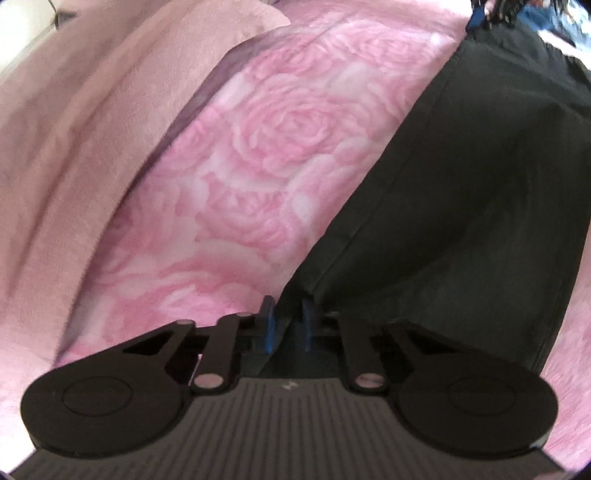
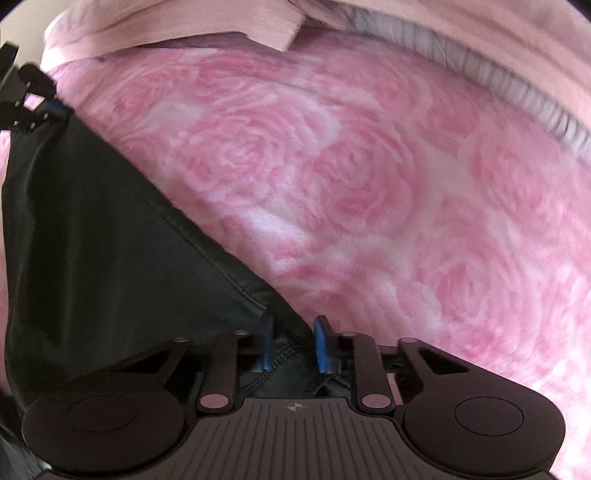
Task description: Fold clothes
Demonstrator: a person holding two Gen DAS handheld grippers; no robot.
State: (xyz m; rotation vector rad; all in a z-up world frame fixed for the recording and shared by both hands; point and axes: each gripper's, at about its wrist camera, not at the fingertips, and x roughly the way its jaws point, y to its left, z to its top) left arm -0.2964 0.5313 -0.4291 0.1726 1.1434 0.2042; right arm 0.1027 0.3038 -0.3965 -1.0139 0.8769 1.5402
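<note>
A black garment [image 1: 461, 206] lies spread on a pink rose-patterned blanket [image 1: 266, 155]. My left gripper [image 1: 287, 325] is shut on a corner of it, the dark cloth pinched between the blue pads. In the right wrist view the same black garment [image 2: 96, 236] stretches off to the left, and my right gripper [image 2: 293, 343] is shut on its other corner, with a stitched hem bunched between the blue pads. The left gripper [image 2: 51, 109] shows small at the far left of that view, holding the garment's far corner.
A plain pink blanket [image 1: 66, 122] lies folded at the left of the left wrist view. A pink cloth [image 2: 177, 26] and a grey ribbed edge [image 2: 491, 81] lie along the top of the right wrist view. The rose blanket [image 2: 388, 177] stretches to the right.
</note>
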